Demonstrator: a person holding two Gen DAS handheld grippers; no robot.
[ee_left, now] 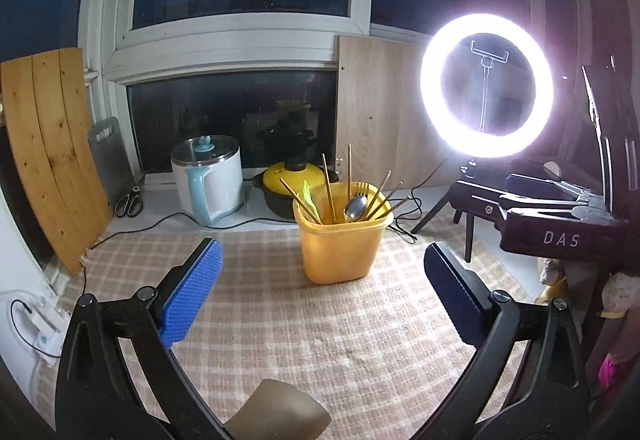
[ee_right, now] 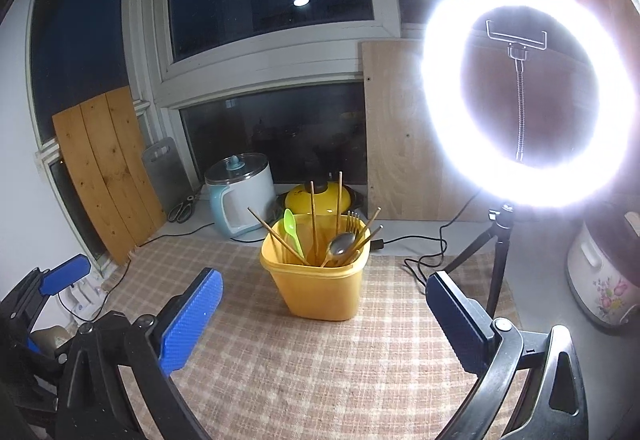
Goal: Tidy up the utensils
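Colours and patterns on the checked table

Yellow-orange bin [ee_right: 316,288] held a lime-green spoon [ee_right: 292,232], a silver spoon [ee_right: 340,243] and brown chopsticks [ee_right: 313,217]; cloth [ee_right: 320,360] was beige-and-white plaid; gripper pads [ee_right: 191,320] were blue; kettle [ee_right: 240,195] was pale blue and white; pot lid [ee_right: 310,199] was yellow.

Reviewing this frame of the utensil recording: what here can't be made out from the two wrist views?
- Lower ends of the chopsticks, metal spoon and fork: hidden by the yellow plastic tub's wall, both views.
- Objects behind the white ring light: washed out by glare, right wrist view.
- Flowered white cooker: cut off at the right edge, right wrist view.
- Tan object at the bottom edge: cut off, left wrist view.
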